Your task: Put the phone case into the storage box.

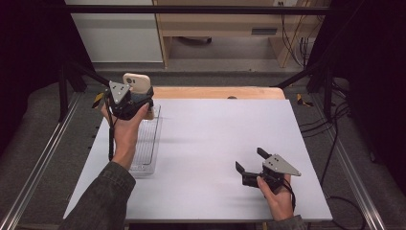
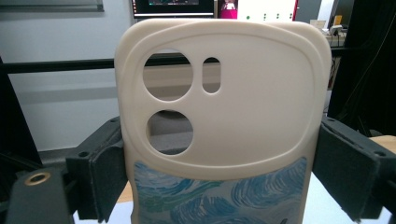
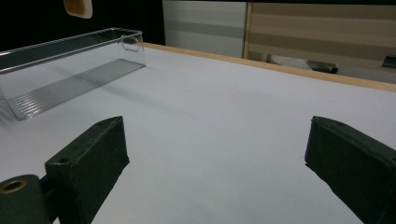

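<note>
left gripper view: phone case (image 2: 224, 135) clamped upright between left gripper (image 2: 224, 186) jaws (cream-coloured).

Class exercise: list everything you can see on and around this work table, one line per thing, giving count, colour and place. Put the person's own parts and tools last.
phone case: one, cream with a blue swirl print on its lower part, held upright between the left gripper's jaws above the far end of the tray.
tray: one, clear plastic with a ribbed floor, on the table's left side, nothing in it.
table: one, white top with a wooden far edge.
cabinet: one, light wood, on the floor beyond the table.
left gripper: one, black with a grey plate, closed on the phone case.
right gripper: one, black with a grey plate, jaws open, low over the table's near right part.
sleeves: two, dark green, at the near edge.
</note>
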A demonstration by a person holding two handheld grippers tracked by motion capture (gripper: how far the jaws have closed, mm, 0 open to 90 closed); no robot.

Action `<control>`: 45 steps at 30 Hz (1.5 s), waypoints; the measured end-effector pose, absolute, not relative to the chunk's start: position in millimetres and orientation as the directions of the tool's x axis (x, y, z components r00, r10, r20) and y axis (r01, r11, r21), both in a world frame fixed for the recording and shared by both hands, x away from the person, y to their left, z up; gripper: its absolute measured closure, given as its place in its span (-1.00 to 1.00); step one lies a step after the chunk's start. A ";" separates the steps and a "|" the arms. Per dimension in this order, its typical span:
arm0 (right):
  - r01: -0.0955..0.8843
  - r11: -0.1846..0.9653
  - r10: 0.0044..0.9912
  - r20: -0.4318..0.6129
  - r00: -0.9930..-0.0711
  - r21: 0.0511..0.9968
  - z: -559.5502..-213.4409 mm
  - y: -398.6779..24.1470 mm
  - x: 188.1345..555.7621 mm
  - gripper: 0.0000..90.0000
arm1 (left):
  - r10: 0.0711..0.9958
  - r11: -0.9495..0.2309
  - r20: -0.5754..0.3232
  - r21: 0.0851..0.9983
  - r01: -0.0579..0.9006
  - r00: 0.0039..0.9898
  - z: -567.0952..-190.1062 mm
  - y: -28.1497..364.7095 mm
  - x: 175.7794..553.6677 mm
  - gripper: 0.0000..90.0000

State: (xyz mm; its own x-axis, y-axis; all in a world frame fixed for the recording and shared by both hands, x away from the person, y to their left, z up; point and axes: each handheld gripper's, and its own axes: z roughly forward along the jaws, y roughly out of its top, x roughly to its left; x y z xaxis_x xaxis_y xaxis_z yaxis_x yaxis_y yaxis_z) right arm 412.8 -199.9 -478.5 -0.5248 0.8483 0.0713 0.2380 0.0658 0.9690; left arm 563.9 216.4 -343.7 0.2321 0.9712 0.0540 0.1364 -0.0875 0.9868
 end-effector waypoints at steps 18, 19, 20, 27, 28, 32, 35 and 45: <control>0.225 0.045 0.852 0.080 -0.517 0.973 -476.9 -202.5 410.6 -0.87 | 0.974 -0.068 0.032 0.986 0.152 0.225 -357.7 213.8 572.4 -0.75; 0.224 0.043 0.854 0.080 -0.514 0.974 -476.8 -203.2 410.8 -0.86 | 0.973 -0.074 0.037 0.985 0.155 0.229 -359.1 213.4 572.9 -0.75; 0.220 0.040 0.857 0.079 -0.509 0.975 -476.5 -204.3 410.8 -0.85 | 0.971 -0.081 0.043 0.985 0.155 0.236 -360.2 212.9 573.3 -0.75; 0.212 0.020 0.862 0.090 -0.498 0.977 -475.5 -209.2 410.4 -0.86 | 0.977 -0.060 0.027 0.986 0.157 0.210 -366.4 219.8 582.0 -0.75; 0.212 0.021 0.862 0.090 -0.499 0.977 -475.6 -209.2 410.5 -0.86 | 0.978 -0.064 0.030 0.985 0.158 0.207 -368.0 220.4 583.8 -0.75; 0.213 0.025 0.859 0.088 -0.504 0.977 -476.4 -208.4 410.9 -0.86 | 0.980 -0.059 0.027 0.985 0.161 0.196 -373.1 221.1 590.2 -0.75; 0.211 0.029 0.857 0.084 -0.508 0.977 -476.6 -207.5 411.0 -0.86 | 0.981 -0.060 0.029 0.985 0.161 0.192 -375.1 220.5 594.0 -0.75; 0.214 0.028 0.854 0.088 -0.513 0.977 -476.7 -205.9 410.9 -0.86 | 0.980 -0.081 0.050 0.984 0.159 0.193 -371.7 216.9 596.0 -0.75</control>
State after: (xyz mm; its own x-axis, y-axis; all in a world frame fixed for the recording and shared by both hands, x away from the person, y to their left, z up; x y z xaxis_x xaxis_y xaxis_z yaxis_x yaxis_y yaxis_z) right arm 410.9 -205.9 -476.7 -0.5129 0.8540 0.0876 0.2136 0.0281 0.9765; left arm 596.0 216.9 -371.7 0.1926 0.9800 0.0496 0.1590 -0.0811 0.9840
